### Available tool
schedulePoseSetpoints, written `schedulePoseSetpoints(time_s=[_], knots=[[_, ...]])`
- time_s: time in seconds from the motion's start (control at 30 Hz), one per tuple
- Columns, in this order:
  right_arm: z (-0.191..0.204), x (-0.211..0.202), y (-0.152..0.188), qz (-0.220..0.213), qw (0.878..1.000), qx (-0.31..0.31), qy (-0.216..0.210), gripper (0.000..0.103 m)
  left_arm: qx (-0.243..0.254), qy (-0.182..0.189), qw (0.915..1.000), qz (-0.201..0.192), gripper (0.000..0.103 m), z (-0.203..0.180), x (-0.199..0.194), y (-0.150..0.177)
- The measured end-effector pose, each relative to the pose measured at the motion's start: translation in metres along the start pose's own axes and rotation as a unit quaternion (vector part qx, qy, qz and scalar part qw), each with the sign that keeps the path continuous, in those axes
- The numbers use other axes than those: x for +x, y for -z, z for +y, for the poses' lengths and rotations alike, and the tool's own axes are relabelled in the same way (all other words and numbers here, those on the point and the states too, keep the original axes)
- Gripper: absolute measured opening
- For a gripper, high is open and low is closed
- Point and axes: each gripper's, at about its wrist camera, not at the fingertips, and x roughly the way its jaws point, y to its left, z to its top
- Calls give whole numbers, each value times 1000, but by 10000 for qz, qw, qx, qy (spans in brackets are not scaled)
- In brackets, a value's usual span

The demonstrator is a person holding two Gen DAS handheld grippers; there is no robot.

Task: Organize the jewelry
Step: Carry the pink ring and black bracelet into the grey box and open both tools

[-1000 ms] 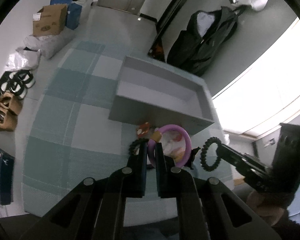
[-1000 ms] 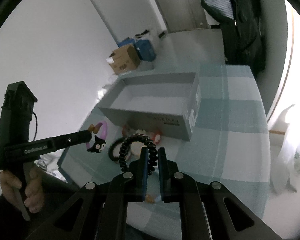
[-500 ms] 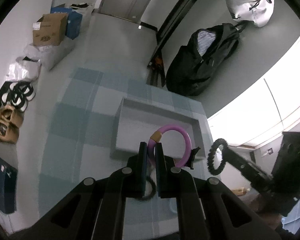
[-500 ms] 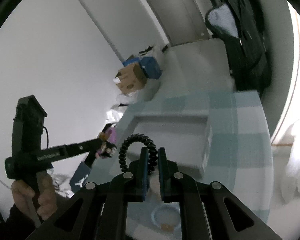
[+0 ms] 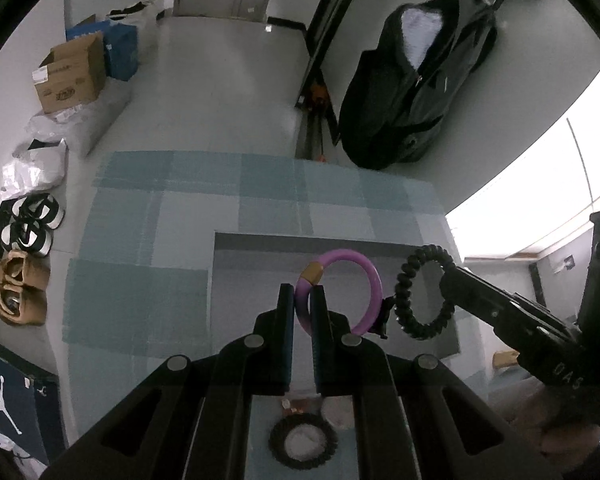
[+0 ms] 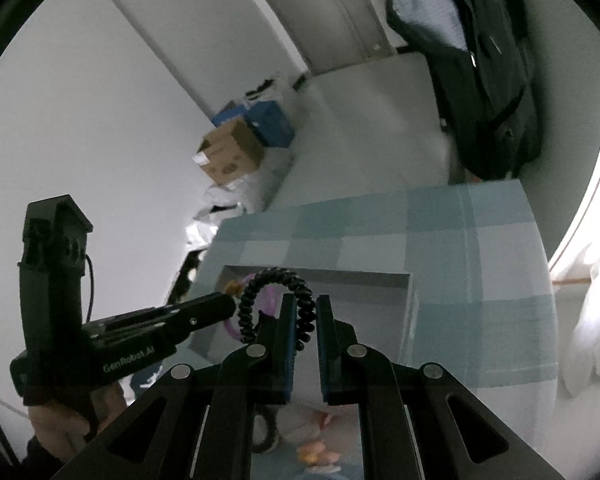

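Observation:
My left gripper [image 5: 302, 294] is shut on a purple ring bracelet [image 5: 366, 276] with a gold bead and a small black charm hanging from it. The bracelet hangs over the open grey box [image 5: 256, 242]. My right gripper [image 6: 302, 304] is shut on a black spiral hair tie [image 6: 250, 304], also above the grey box [image 6: 380, 286]. In the left wrist view the right gripper [image 5: 446, 278] reaches in from the right with the spiral tie [image 5: 402, 296] beside the bracelet. The left gripper [image 6: 226, 306] shows at the left of the right wrist view, with the purple bracelet [image 6: 260, 280] behind the tie.
A second black spiral tie [image 5: 303, 444] and small trinkets [image 6: 316, 452] lie on the blue checked tablecloth [image 5: 140, 280] in front of the box. On the floor stand a cardboard box [image 5: 70, 76], shoes [image 5: 28, 228] and a black bag [image 5: 412, 92].
Both grippers have moved forward from the trinkets in front of the box to above its inside, each carrying its item. The box now lies directly beneath them.

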Motion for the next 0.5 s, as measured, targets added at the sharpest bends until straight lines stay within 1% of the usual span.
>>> schedulePoseSetpoints(time_s=[0.1,0.27,0.3,0.37,0.43,0.5], knots=[[-3,9,0,138,9999,96,38,9,-67,35,10000,64,4,3,7,-1],[-5,27,2,392,9990,109,179,9,-138,-12,9997,215,4,8,20,0],[-5,29,2,407,9989,115,200,11,-150,15,9996,242,4,9,21,0],[-6,32,2,431,9987,161,236,11,-241,74,9991,339,7,12,24,-1],[-8,33,2,438,9984,187,293,12,-229,172,9990,332,8,11,21,-2],[-9,30,2,379,9986,208,320,17,-225,176,9990,339,16,10,17,-3]])
